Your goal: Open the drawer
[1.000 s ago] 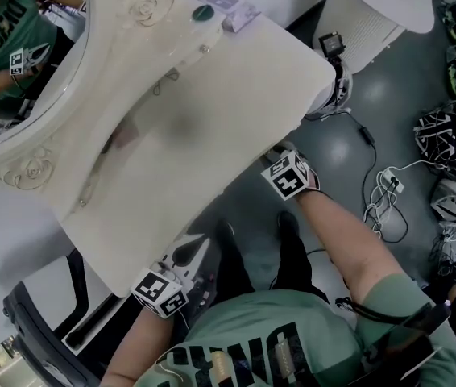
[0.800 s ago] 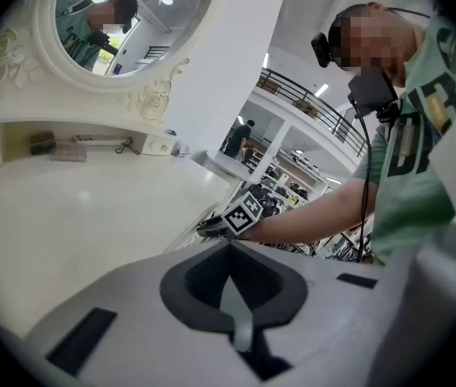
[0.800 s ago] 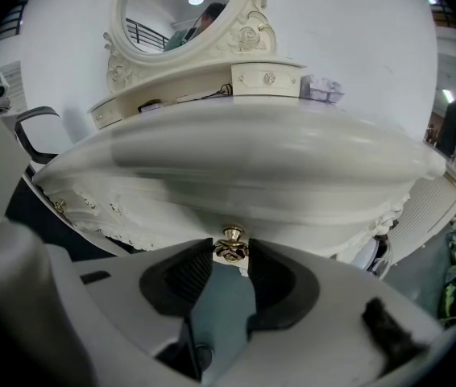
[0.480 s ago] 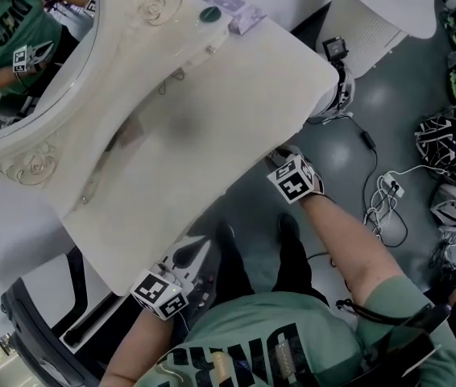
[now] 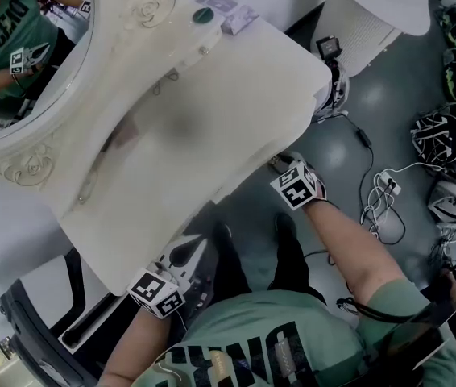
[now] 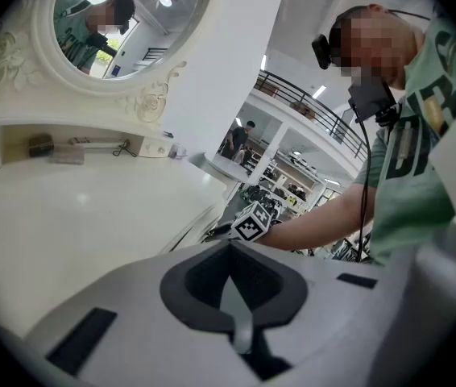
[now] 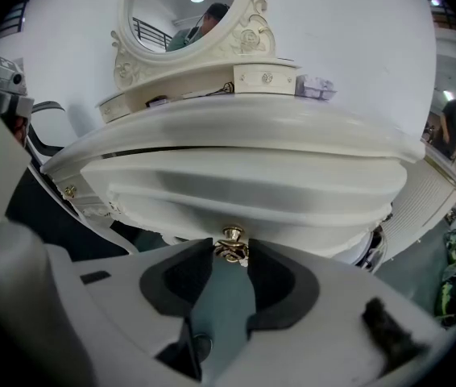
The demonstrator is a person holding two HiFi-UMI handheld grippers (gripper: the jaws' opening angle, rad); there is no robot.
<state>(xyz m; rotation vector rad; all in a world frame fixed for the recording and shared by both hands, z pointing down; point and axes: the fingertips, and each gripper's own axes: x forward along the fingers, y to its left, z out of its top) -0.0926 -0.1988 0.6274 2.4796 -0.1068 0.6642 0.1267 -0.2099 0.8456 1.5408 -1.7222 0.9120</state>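
The bench (image 5: 212, 135) spreads ahead of both claws, with the drawer (image 7: 244, 192) under its front edge, lying crosswise to us. It looks shut, contents unseen. The right claw (image 7: 231, 250) is nearer, pinching the gold knob (image 7: 230, 240) at its tips; we'd pull straight back. The left claw (image 6: 230, 248) is off to the side — pressed together, empty.

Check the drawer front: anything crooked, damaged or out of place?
Nothing stands out. The drawer looks intact, and its knob sits centred in the right gripper. Only loose cables sprawl on the floor.
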